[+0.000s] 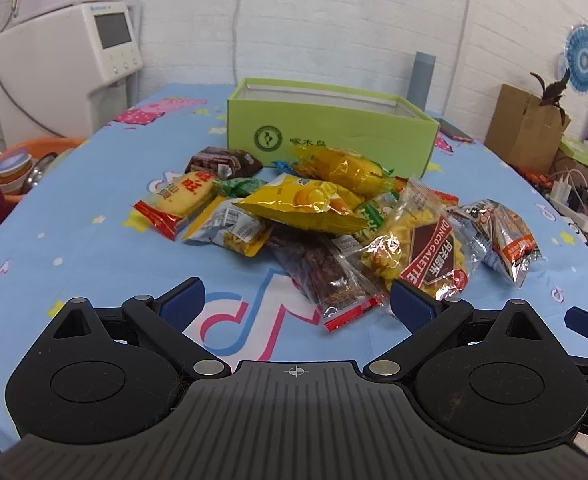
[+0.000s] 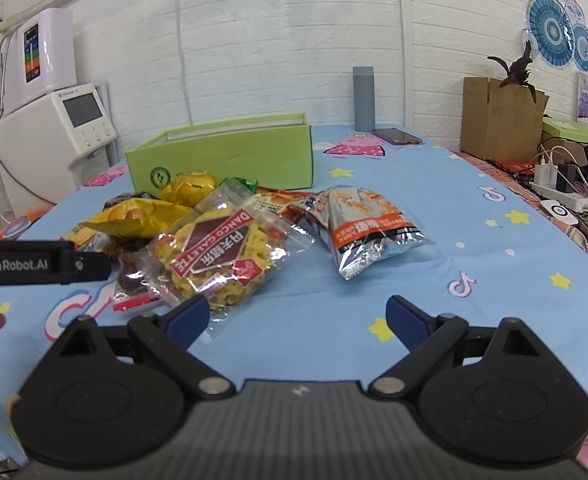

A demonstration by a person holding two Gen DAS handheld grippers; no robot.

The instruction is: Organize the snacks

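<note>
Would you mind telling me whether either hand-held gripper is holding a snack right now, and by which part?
Nothing is held. The left hand-held gripper and the right hand-held gripper both stand open over the tablecloth, short of the snack pile.

Snack packets heaped on tablecloth before open green box.

We read "DANCO GALETTE" on the clear biscuit packet and "GenRobot.AI" on the left tongs.
</note>
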